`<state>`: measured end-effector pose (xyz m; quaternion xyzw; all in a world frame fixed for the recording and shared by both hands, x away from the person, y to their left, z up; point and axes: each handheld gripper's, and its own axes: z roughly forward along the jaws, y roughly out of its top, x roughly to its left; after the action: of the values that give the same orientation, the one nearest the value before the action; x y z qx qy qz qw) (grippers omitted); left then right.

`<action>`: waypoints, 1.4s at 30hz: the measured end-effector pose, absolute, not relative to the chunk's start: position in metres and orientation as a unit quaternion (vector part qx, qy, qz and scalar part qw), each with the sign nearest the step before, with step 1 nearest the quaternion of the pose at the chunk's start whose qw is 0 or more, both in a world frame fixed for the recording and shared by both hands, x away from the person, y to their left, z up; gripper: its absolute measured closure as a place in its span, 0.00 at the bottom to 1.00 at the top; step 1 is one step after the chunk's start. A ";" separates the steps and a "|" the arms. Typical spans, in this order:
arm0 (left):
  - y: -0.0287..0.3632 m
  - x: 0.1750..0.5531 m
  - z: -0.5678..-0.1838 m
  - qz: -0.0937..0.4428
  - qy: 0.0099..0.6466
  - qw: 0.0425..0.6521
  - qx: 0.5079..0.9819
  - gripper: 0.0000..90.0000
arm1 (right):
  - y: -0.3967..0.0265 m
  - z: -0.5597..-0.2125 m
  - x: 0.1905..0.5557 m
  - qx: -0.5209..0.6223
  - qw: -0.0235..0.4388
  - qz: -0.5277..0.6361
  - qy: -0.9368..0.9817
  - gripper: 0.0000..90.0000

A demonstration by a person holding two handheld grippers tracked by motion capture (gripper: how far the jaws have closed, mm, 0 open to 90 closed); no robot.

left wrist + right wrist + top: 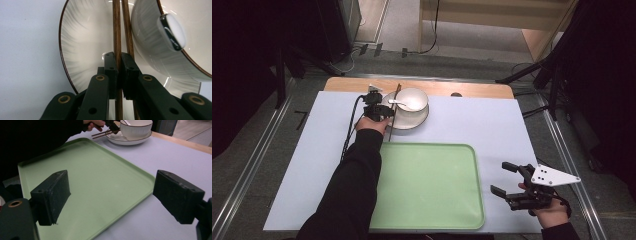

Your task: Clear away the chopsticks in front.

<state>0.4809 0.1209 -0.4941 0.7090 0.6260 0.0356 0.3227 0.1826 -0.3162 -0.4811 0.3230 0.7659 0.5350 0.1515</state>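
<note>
Right now my left tool (119, 62) is closed down on the chopsticks (117, 30), its two black pads squeezing the pair of dark wooden sticks with no gap left to either side. My right tool (507, 179) holds nothing; its jaws stand wide apart above the worktop (492, 120), just beside the right edge of the green tray (432, 185).

From the high view, the chopsticks lie across the left rim of the white plate (422, 119) near the far edge of the worktop, left of its middle, running from the far edge toward me, and my left hand (373, 123) reaches them from the near side. The left tool's own view brings the grip up close: the pads bite the sticks partway along, over the plate's pale, brown-rimmed surface, with the bowl (150, 45) just beside them and the shiny end of a spoon (172, 31) jutting over its rim. The right tool's view looks across the tray (95, 185) and catches the chopsticks (105, 133) from the side, their near ends sticking out past the plate toward the tray's far corner.

The sticks are slim, straight and dark brown, with visible wood grain, lying close together and almost parallel.
</note>
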 end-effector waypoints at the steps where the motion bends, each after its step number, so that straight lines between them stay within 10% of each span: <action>1: 0.122 0.481 -0.493 0.035 0.625 0.327 0.708 0.95 | -0.317 -0.481 0.183 0.323 0.152 0.535 0.766 0.16; 42: 0.196 0.347 -0.444 0.034 0.592 0.362 0.720 0.95 | -0.315 -0.481 0.192 0.317 0.151 0.542 0.763 0.16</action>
<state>0.3473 0.1958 -0.4441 0.7195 0.5916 0.0340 0.3621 0.1920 -0.3155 -0.4814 0.3166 0.7633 0.5424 0.1513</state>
